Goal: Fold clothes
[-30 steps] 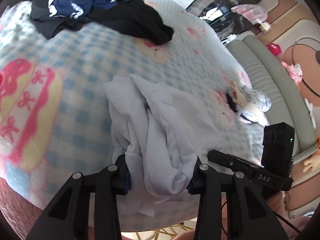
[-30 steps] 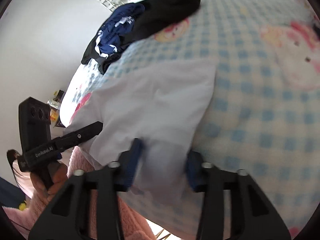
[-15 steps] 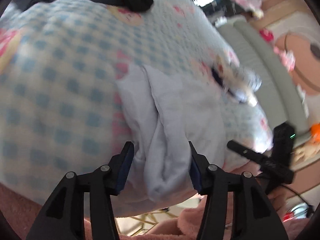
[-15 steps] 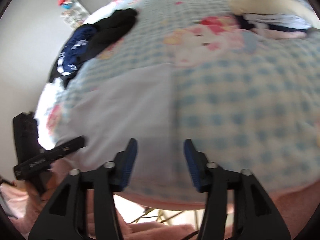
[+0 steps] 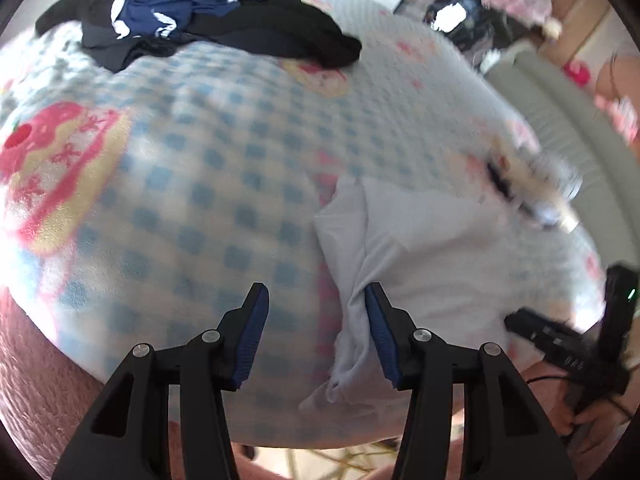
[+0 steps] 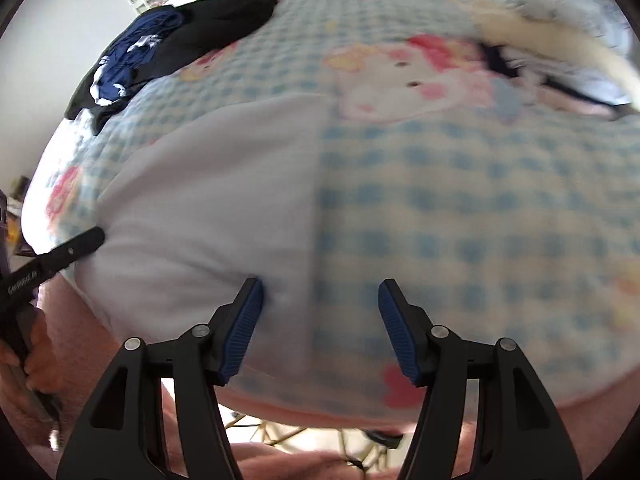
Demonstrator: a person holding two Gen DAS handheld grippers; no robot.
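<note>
A: Standing beside the bed, I confirm the position of the white garment [image 5: 432, 248]: it lies on the blue-checked blanket [image 5: 192, 184], in the lower right of the left wrist view and the centre left of the right wrist view [image 6: 208, 216].

B: State of the left gripper [image 5: 316, 332]?

A: Its jaws stand apart and have just eased slightly inward. Only blanket shows between them. The bunched left edge of the white garment touches the inner face of the right-hand finger; the left-hand pad [image 5: 252, 344] is clear of it. Nothing is clamped.

B: And the right gripper [image 6: 320, 328]?

A: Jaws parted, with nothing pinched. The garment's straight right edge runs down the gap between the blue pads [image 6: 396, 332]. The left-hand pad rests against the white cloth; the right-hand pad is over bare blanket.

B: Other items on the bed?

A: A heap of dark clothes [image 5: 224, 20], black and navy with white markings, sits at the top left of both views [image 6: 168, 48], well apart from the white garment. A cartoon print in pink and yellow [image 6: 404, 76] shows on the blanket at the upper centre of the right wrist view.

B: Can each gripper be seen from the other camera?

A: Yes. The right one appears at the lower right edge of the left wrist view, the left one at the far left of the right wrist view, held in a hand [image 6: 38, 352].
</note>
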